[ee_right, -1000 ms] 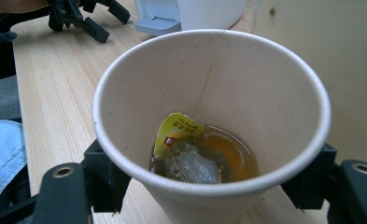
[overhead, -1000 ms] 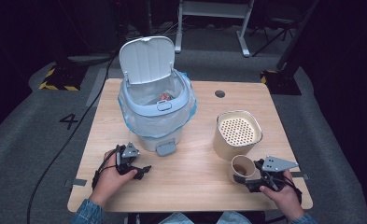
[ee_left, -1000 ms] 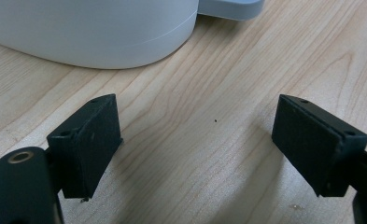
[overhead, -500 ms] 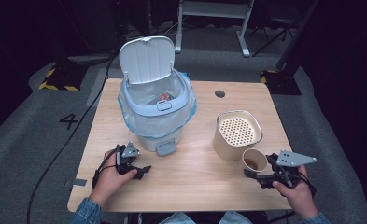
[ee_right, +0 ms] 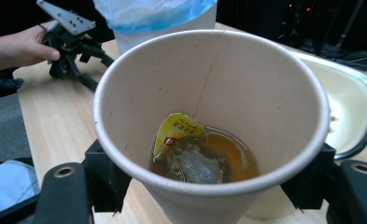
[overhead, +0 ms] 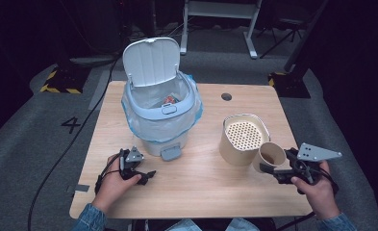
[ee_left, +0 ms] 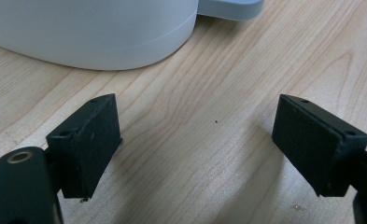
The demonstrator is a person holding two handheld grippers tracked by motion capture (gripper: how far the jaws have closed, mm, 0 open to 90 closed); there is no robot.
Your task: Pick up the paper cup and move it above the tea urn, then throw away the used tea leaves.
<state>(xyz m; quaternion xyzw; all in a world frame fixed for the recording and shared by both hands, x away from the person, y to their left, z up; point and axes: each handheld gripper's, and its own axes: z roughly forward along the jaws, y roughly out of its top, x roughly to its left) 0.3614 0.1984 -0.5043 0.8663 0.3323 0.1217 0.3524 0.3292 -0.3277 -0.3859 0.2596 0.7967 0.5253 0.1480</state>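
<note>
A tan paper cup [overhead: 271, 156] with a wet teabag [ee_right: 193, 164] and leftover tea is clamped in the right gripper [overhead: 292, 169], beside the beige strainer-topped canister [overhead: 244, 138]. The left gripper [overhead: 137, 169] is rested on the wooden table [overhead: 210, 192], jaws spread and empty. Draining is judged next: a slow tilt over the strainer is called for.

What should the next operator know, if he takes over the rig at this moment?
Right tool: shut on the paper cup, held beside the strainer container; used tea bag and some tea inside.
Left tool: open, empty, on the table before the bin.
Bin lid is up.
Done: cup picked up.
Left, probably: strain the tea, bin the bag.
</note>
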